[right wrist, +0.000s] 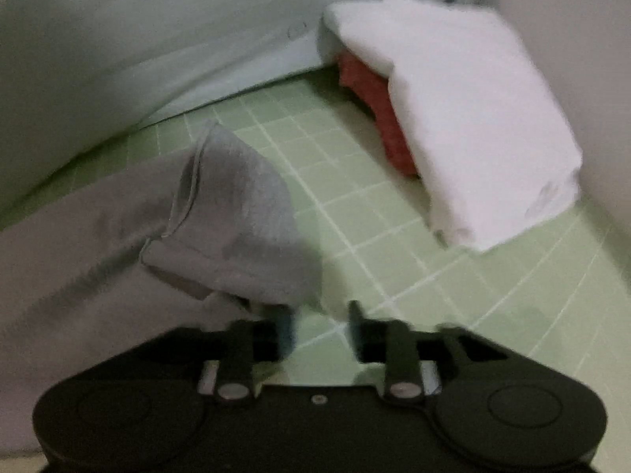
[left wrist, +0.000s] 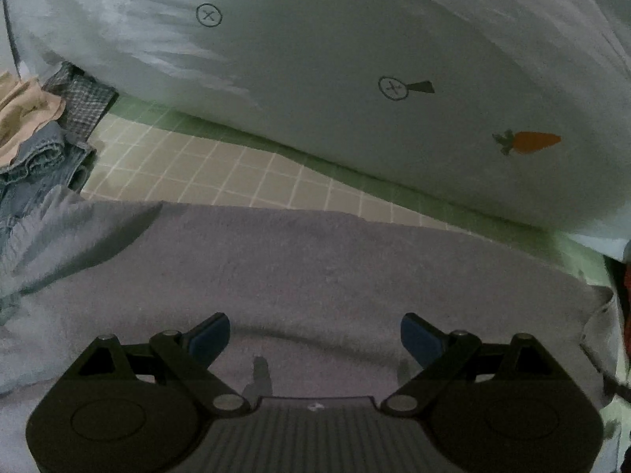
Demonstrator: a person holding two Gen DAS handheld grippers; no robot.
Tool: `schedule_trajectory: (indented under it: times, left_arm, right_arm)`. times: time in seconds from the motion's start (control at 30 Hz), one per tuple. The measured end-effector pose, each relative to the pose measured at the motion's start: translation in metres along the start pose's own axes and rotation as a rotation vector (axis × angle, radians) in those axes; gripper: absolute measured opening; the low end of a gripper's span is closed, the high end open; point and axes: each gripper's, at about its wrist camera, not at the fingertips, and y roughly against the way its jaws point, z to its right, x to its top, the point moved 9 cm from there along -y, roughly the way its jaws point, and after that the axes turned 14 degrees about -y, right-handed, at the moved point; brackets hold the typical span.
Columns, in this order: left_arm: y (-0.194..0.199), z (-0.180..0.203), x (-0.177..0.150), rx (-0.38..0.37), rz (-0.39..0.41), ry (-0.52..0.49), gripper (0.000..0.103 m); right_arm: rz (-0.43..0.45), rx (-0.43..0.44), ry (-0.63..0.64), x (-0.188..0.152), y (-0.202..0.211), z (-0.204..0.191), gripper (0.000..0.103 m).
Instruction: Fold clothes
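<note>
Green gridded mat [left wrist: 221, 169] is the work surface, with a pale sheet [left wrist: 315, 59] rising behind it; the sheet carries small prints, including a carrot [left wrist: 528, 142].

Left wrist view: far left of the fingers, beyond their tips, sits a heap of clothes [left wrist: 35, 146] – denim, a checked piece and something beige. Left gripper [left wrist: 315, 335] has its fingers spread wide, gripping nothing, blue pads [left wrist: 211, 335] facing inward. Grey shirt [left wrist: 315, 276] lies flat under and ahead of both fingers, its far edge running across the mat. A light blue crumpled bit of cloth shows off to the left of the left finger.

Right wrist view (blurred): the same grey shirt fills the left side, and its sleeve [right wrist: 236, 216] is bunched just ahead of the left finger, the cuff opening facing away. Sleeve hem looks to touch that finger; can't tell for sure. Right gripper [right wrist: 321, 327] has its fingers parted by a medium gap, with bare mat between them. Ahead and to the right, well apart from the fingers, a folded white cloth [right wrist: 465, 118] lies on top of a red one [right wrist: 378, 106].
</note>
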Motion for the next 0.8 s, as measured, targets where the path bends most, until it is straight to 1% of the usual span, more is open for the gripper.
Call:
schedule_trajectory:
  times: [0.07, 0.13, 0.23, 0.27, 0.3, 0.5, 0.6, 0.67, 0.7, 0.73, 0.77, 0.8]
  left_arm:
    - [-0.001, -0.001, -0.001, 0.007, -0.007, -0.001, 0.093]
    - [-0.003, -0.003, -0.003, 0.018, -0.016, 0.012, 0.093]
    - [-0.008, -0.003, -0.008, 0.036, -0.038, 0.003, 0.093]
    - [-0.008, -0.004, -0.01, 0.037, -0.043, 0.003, 0.093]
    - [-0.009, -0.004, -0.012, 0.038, -0.048, 0.004, 0.093]
    - [-0.015, -0.008, -0.022, 0.038, -0.078, 0.027, 0.093]
    - [-0.02, -0.005, -0.024, 0.028, -0.091, 0.028, 0.093]
    - [-0.025, -0.001, -0.024, 0.02, -0.098, 0.02, 0.093]
    - [-0.027, 0.001, -0.024, 0.018, -0.099, 0.016, 0.093]
    - [-0.029, 0.003, -0.023, 0.015, -0.1, 0.011, 0.093]
    - [-0.03, 0.006, -0.022, 0.011, -0.102, 0.007, 0.093]
    - [-0.031, 0.007, -0.021, 0.009, -0.1, 0.005, 0.093]
  right_arm:
    - [0.052, 0.021, 0.069, 0.008, 0.003, -0.016, 0.054]
    - [0.096, 0.066, 0.099, 0.017, 0.007, -0.036, 0.065]
    - [0.113, 0.12, 0.105, 0.028, 0.002, -0.065, 0.071]
    - [0.114, 0.126, 0.107, 0.031, -0.002, -0.072, 0.071]
    - [0.122, 0.113, 0.114, 0.037, -0.009, -0.076, 0.071]
    - [0.174, 0.004, 0.163, 0.073, -0.047, -0.093, 0.071]
    - [0.198, -0.001, 0.163, 0.095, -0.052, -0.085, 0.071]
    - [0.179, 0.025, 0.151, 0.107, -0.056, -0.081, 0.073]
    - [0.141, 0.049, 0.165, 0.11, -0.062, -0.082, 0.073]
    - [0.096, 0.076, 0.183, 0.111, -0.069, -0.084, 0.07]
    - [0.068, 0.083, 0.207, 0.11, -0.075, -0.085, 0.068]
    - [0.043, 0.086, 0.231, 0.109, -0.081, -0.086, 0.062]
